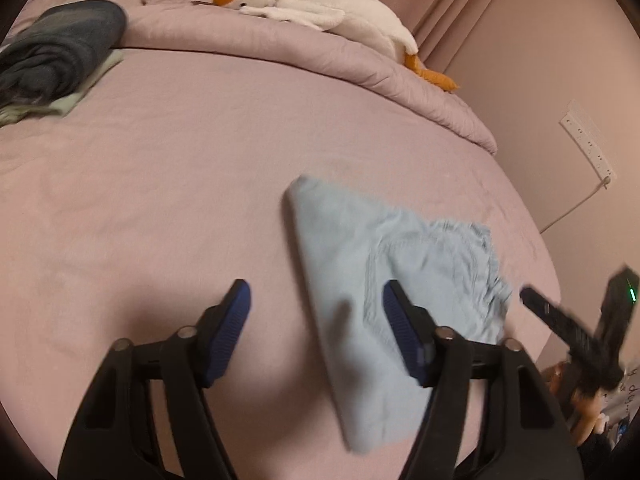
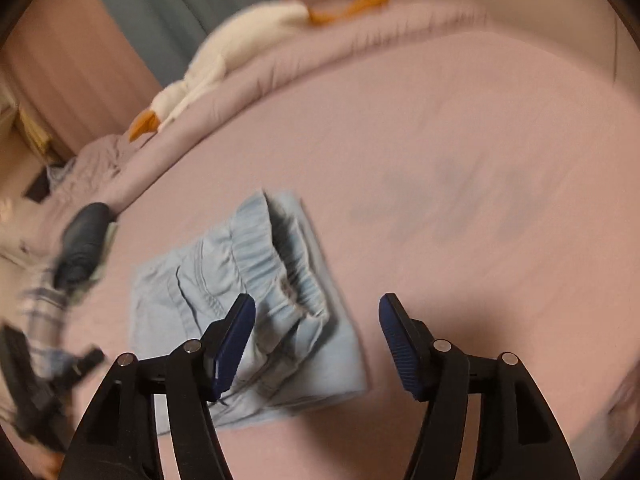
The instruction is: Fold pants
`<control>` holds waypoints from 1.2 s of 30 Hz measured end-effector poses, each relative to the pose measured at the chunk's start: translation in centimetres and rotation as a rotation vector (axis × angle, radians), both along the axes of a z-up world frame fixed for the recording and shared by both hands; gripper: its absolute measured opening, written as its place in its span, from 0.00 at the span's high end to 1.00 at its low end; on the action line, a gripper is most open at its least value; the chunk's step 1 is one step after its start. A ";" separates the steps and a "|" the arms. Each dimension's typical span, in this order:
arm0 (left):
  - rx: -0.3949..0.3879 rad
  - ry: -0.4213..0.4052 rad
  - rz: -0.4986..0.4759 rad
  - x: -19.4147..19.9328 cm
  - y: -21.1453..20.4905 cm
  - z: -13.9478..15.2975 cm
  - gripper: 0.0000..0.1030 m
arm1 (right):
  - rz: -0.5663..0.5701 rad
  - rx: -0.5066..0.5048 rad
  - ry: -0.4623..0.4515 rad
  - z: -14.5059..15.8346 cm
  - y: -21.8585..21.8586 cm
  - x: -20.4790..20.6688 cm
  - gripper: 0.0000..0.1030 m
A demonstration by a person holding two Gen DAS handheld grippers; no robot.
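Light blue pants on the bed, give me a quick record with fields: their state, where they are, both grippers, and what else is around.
pants: light blue pants, folded into a compact bundle, elastic waistband on top
surface: pink bed sheet
left gripper: open, nothing between the fingers
right gripper: open, empty, above the pants' edge
other items: white goose plush on the rolled duvet; dark folded clothes at the far side

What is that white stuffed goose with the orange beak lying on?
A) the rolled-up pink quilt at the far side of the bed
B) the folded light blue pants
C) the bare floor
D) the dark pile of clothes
A: the goose stretches along the bunched pink quilt at the far edge of the bed, well apart from the light blue pants and the dark pile of clothes.
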State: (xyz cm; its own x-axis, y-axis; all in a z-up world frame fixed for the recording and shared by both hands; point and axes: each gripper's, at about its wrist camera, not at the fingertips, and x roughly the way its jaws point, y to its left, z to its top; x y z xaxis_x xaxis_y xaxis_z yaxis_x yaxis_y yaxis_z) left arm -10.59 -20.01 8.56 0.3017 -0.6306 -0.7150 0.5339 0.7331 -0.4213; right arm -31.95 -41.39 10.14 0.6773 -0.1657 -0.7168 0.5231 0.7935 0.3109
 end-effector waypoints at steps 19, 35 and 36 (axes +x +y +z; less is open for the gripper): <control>0.126 0.040 -0.194 6.9 -8.0 -4.9 0.96 | 0.825 -0.204 0.095 -4.5 16.6 7.4 0.87; 0.184 -0.049 -0.219 -2.7 -5.9 -2.4 0.71 | 0.334 -0.185 0.036 1.2 -0.1 7.9 0.86; 0.221 -0.059 -0.231 -3.4 -6.1 -2.9 0.71 | 0.304 -0.198 0.058 1.0 -1.1 8.6 0.86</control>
